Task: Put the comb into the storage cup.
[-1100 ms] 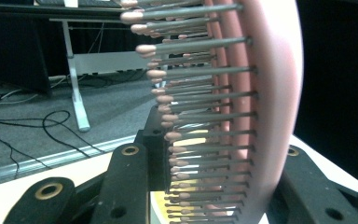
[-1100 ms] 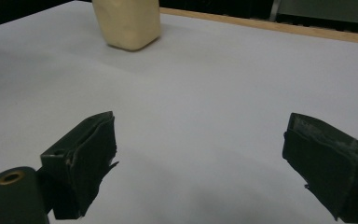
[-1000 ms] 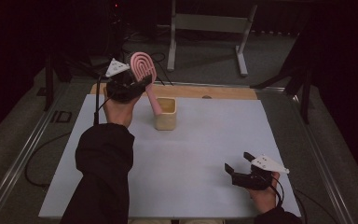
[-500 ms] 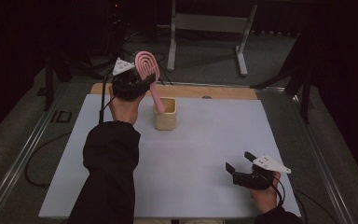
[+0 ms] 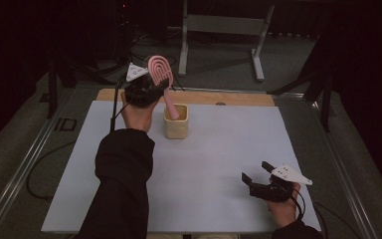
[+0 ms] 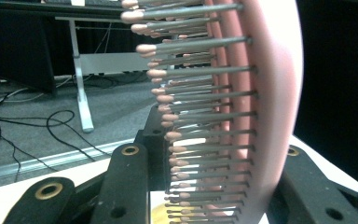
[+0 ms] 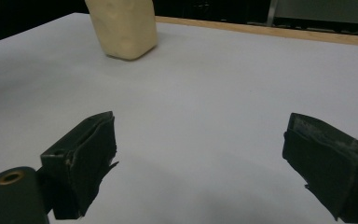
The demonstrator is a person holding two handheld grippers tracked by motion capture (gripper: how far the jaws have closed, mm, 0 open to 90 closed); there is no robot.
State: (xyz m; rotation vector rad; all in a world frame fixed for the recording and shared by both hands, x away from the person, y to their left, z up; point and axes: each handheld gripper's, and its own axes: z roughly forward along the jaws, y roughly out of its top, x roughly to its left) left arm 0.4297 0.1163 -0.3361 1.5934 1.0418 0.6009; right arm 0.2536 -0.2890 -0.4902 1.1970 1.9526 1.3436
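While raised, left hand-held gripper (image 5: 151,85) clamps hairbrush (image 5: 160,74)

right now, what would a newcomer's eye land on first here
The pink hairbrush stands out most, gripped by its head in the left hand-held gripper at the far side of the white table, its handle dipping into the cream cup. Near the front right edge, the right hand-held gripper rests open and empty.
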